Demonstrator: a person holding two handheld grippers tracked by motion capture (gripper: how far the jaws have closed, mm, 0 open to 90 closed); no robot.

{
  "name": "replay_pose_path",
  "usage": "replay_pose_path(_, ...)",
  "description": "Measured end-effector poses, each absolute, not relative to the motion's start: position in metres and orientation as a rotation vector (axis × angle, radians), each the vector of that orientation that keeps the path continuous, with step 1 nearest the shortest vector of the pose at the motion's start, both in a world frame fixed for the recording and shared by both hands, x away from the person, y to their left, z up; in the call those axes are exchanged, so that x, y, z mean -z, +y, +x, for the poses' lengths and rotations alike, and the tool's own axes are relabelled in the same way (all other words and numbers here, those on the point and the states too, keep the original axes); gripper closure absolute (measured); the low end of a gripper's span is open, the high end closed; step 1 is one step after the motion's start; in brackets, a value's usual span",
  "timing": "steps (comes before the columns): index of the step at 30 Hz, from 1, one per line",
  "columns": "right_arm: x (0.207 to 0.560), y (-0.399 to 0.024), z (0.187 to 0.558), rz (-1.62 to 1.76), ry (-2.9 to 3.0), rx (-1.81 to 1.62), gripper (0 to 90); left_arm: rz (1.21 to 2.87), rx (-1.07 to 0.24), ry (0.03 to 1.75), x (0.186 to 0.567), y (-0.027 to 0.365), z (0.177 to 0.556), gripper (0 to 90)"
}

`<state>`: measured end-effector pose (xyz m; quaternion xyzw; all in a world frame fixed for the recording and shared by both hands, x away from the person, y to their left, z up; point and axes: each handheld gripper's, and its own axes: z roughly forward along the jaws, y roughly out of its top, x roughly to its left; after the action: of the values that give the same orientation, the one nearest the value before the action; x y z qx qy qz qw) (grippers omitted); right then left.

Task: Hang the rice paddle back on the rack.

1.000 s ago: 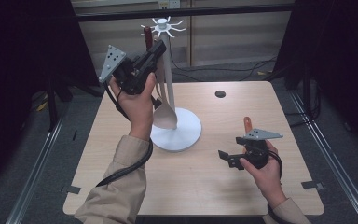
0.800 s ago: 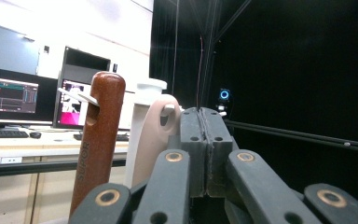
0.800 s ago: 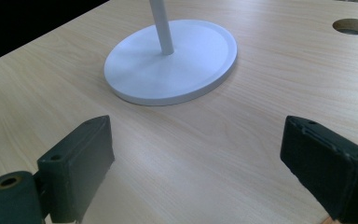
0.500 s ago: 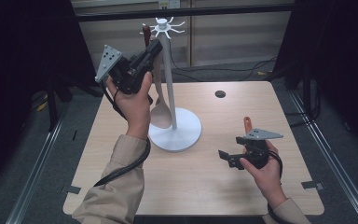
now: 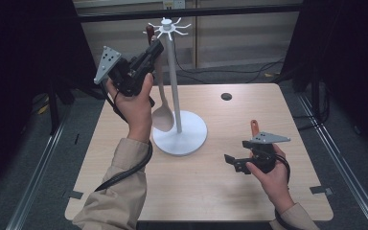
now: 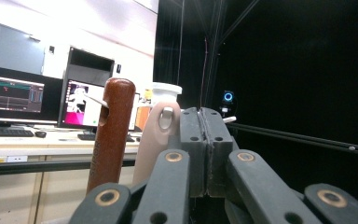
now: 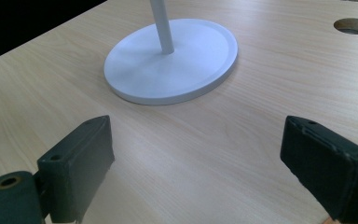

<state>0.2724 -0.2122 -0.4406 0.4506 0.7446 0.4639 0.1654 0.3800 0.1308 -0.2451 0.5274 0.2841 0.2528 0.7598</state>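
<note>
The left tool (image 5: 154, 48), jaws pressed together beside the top of a beige silicone spoon (image 5: 162, 112), is raised in the upper left of the high view beneath the hooks of a white metal utensil stand (image 5: 179, 136). A nudge could knock the spoon off its hook. The right tool (image 5: 231, 161), jaws spread and empty, rests on the light wooden desk (image 5: 206, 191) at lower right, an orange-handled utensil (image 5: 254, 127) just behind.
</note>
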Motion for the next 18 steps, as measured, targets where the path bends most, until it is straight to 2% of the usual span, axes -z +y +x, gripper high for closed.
replay_pose_path(18,0.4405,-0.2128,0.2726,1.285,2.119,-1.320,8.7,1.153,-0.553,0.618,0.2449,0.1317,0.3813,88.5)
